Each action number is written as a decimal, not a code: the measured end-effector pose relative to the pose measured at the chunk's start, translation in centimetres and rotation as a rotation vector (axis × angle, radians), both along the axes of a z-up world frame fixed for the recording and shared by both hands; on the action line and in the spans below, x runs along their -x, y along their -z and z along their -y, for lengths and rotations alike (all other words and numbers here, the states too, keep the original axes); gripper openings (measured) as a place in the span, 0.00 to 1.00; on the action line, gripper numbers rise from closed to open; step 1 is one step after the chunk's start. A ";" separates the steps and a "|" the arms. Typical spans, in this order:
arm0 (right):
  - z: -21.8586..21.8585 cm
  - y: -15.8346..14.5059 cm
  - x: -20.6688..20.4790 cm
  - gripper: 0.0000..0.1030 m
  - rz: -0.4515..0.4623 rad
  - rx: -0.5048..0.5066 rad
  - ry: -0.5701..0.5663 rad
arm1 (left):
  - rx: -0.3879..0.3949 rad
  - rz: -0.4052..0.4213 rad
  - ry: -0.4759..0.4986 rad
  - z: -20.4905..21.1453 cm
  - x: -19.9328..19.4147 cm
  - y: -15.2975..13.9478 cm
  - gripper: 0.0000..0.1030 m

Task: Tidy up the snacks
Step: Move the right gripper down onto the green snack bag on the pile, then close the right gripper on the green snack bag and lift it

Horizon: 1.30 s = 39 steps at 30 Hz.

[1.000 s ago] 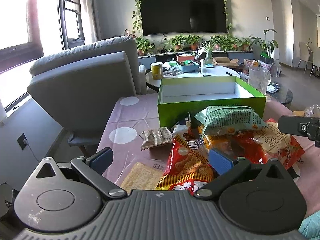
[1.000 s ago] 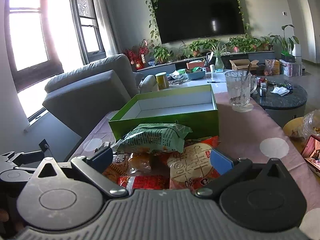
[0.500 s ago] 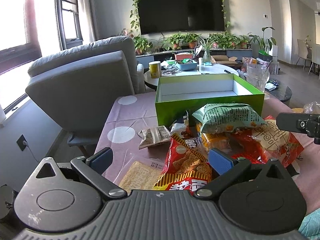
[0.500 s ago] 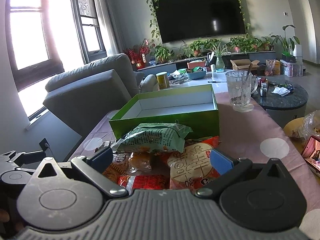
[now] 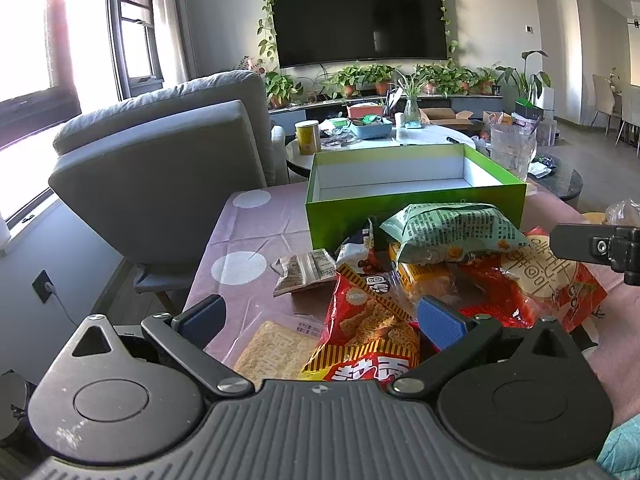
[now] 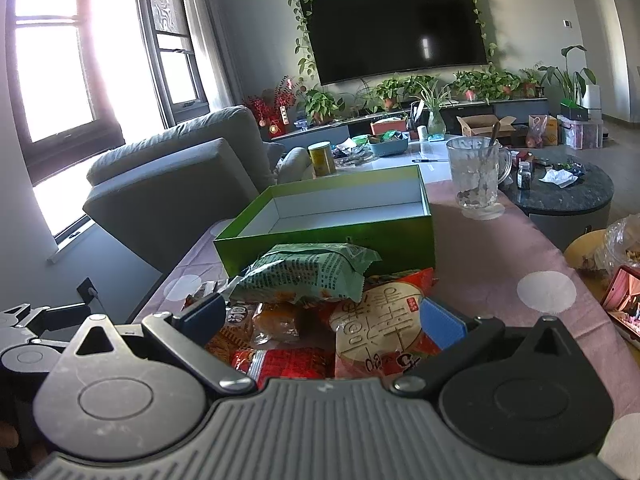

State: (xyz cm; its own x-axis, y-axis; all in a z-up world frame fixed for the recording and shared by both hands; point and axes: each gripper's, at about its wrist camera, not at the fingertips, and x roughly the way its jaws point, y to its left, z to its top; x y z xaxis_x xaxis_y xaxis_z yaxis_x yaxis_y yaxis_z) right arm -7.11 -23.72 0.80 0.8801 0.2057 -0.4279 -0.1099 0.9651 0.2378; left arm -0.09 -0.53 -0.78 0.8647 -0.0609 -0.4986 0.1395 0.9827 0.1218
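Nothing moved, both tongs (image 5: 320,320) (image 6: 322,318) spread apart, snack pile (image 6: 320,300) just ahead, unheld

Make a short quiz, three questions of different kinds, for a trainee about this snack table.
1. True or false: the green box already holds snacks.
2. Which packet lies on top of the pile? A. green packet B. red bag C. cracker pack
3. Fill in: the glass mug stands on the ____ side of the box in the right wrist view.

Key:
1. False; only its white inside shows.
2. A.
3. Right. Both the left claw and right claw are open and hold nothing.
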 end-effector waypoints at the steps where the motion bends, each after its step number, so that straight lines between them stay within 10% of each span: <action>1: 0.0 0.0 0.0 0.63 -0.001 -0.001 0.001 | 0.000 0.000 0.000 0.0 0.0 0.0 1.00; 39: 1.2 0.1 -5.9 0.63 -0.059 -0.008 0.010 | 0.020 -0.022 0.098 3.3 -6.6 -0.2 1.00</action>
